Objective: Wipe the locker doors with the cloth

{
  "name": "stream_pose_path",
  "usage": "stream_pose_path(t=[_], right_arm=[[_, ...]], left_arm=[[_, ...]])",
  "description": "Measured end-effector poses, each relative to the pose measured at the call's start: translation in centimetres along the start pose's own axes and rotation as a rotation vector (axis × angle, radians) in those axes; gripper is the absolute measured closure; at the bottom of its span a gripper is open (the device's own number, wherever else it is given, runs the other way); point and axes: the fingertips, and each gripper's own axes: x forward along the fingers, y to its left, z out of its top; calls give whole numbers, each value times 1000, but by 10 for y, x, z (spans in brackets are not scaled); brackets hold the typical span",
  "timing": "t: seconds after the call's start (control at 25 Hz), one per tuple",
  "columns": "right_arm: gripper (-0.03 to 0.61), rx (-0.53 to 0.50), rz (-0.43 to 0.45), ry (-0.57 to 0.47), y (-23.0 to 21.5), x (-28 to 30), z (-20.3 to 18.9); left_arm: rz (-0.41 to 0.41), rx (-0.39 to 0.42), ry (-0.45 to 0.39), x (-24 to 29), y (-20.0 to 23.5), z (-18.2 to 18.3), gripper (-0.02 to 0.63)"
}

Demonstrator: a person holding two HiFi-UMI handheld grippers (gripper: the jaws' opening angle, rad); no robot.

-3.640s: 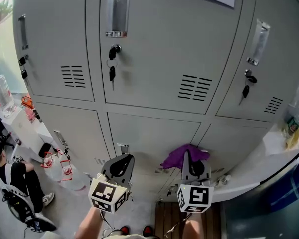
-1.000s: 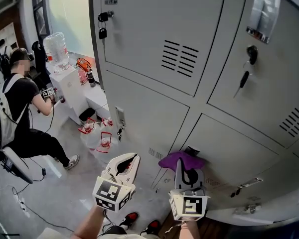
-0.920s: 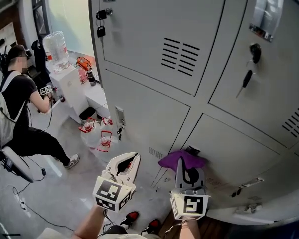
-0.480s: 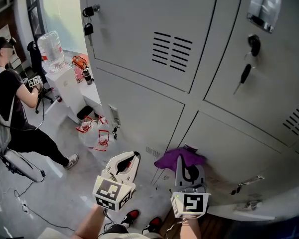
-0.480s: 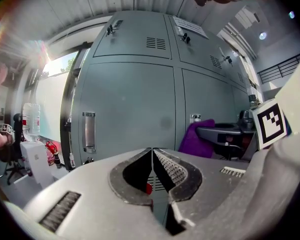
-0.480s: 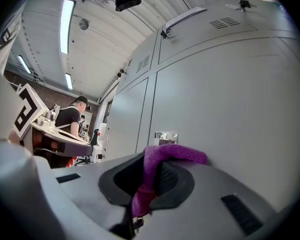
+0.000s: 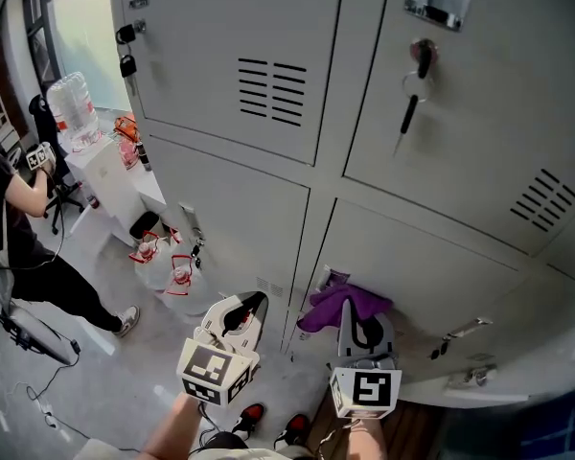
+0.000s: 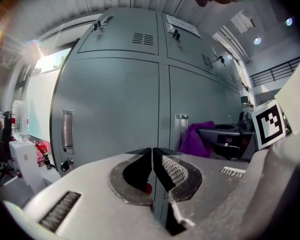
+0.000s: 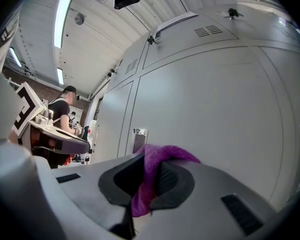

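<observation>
Grey locker doors point(image 7: 431, 266) fill the head view, in upper and lower rows. My right gripper point(image 7: 356, 310) is shut on a purple cloth point(image 7: 343, 304), which lies against the lower middle door just right of its handle point(image 7: 328, 278). In the right gripper view the purple cloth point(image 9: 152, 171) bulges out between the closed jaws, close to the door point(image 9: 215, 114). My left gripper point(image 7: 247, 307) hangs shut and empty to the left, in front of the lower left door point(image 7: 240, 228); its jaws point(image 8: 153, 159) touch.
Keys hang from the upper door locks point(image 7: 411, 80). At left, water bottles point(image 7: 163, 271) stand on the floor by a white stand point(image 7: 101, 175), and a seated person point(image 7: 19, 247) is there. A white ledge point(image 7: 460, 381) juts out at lower right.
The view has swung right and down along the lockers. The right gripper and cloth moved from the seam left of the lower middle door onto that door, beside its handle. The left gripper stayed shut.
</observation>
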Motion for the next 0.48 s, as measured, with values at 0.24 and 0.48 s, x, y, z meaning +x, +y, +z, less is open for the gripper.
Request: stream_pose_path(t=[0.24, 0.48], right_arm=[[546, -13, -67, 17, -30, -23, -6], [546, -10, -145, 20, -65, -49, -12]], left_arm=[[-52, 6, 3, 11, -27, 0, 584], [-119, 18, 0, 24, -60, 3, 584]])
